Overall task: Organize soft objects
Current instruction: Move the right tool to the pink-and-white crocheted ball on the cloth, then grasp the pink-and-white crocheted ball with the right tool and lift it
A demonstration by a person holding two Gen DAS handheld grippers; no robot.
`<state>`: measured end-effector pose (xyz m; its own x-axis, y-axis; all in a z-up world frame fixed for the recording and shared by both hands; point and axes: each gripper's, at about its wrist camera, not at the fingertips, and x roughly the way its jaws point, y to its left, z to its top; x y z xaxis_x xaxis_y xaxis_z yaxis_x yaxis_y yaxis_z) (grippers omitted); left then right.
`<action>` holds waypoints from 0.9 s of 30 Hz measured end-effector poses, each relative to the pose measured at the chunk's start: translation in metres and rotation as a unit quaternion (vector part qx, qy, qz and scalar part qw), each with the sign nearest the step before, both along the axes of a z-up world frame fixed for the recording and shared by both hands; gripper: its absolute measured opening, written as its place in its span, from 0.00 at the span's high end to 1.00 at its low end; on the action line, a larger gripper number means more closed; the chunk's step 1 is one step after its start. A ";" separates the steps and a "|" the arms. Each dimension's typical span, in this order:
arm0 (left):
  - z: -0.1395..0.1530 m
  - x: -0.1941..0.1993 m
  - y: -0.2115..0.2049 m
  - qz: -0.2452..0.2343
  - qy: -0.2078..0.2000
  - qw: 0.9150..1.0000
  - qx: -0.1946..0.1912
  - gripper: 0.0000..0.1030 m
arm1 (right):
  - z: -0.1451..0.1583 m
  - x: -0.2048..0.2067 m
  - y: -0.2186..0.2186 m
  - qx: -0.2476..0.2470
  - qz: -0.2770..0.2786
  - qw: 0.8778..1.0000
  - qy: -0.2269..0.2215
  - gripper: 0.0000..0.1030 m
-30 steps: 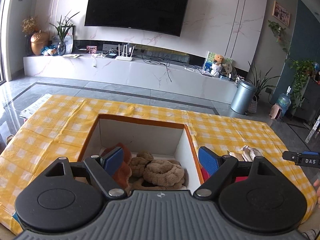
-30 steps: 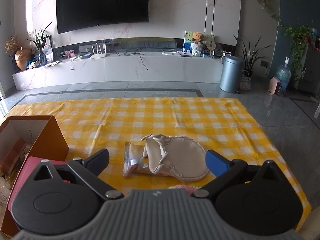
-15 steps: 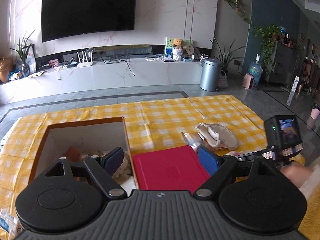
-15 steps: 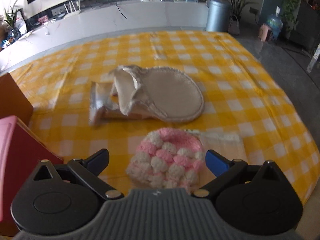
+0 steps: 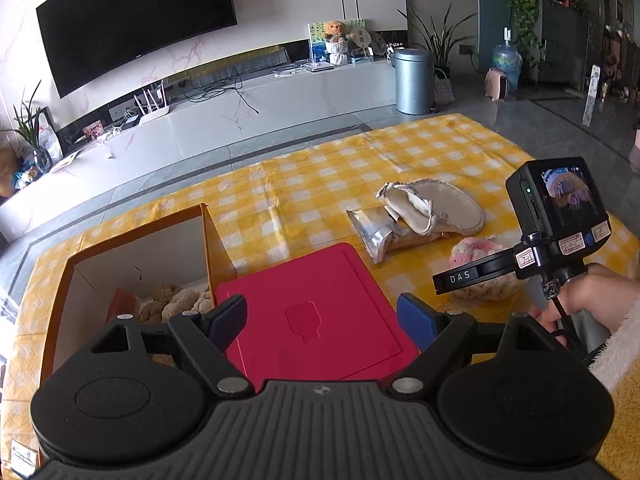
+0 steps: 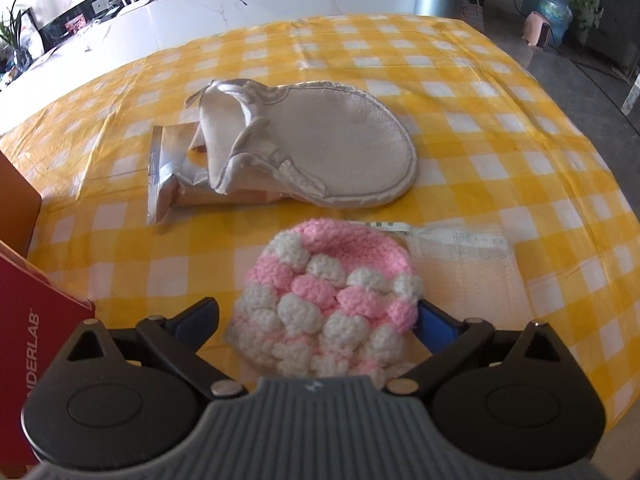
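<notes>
Right wrist view: right gripper [image 6: 316,320], jaws spread, has dropped around the pink-white knit hat [image 6: 328,292] near the worktop's [image 6: 500,92] right front edge, grasp imminent; left gripper [image 5: 320,316], also spread, has swung off the box [image 5: 132,248].

A home living room: wall television [image 5: 132,20], houseplants [image 5: 440,40].

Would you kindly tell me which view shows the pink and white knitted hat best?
The right wrist view: the knitted hat fills its centre, between the open right claw. The left wrist view shows it small, partly hidden behind that claw's arm.
</notes>
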<state>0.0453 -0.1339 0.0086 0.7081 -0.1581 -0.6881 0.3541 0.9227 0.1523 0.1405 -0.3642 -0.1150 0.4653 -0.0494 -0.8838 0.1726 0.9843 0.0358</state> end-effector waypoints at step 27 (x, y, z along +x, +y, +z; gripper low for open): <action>-0.007 0.004 -0.115 -0.097 0.054 0.992 0.057 0.04 | 0.094 -0.077 -0.101 0.174 -0.111 0.952 -0.224 0.43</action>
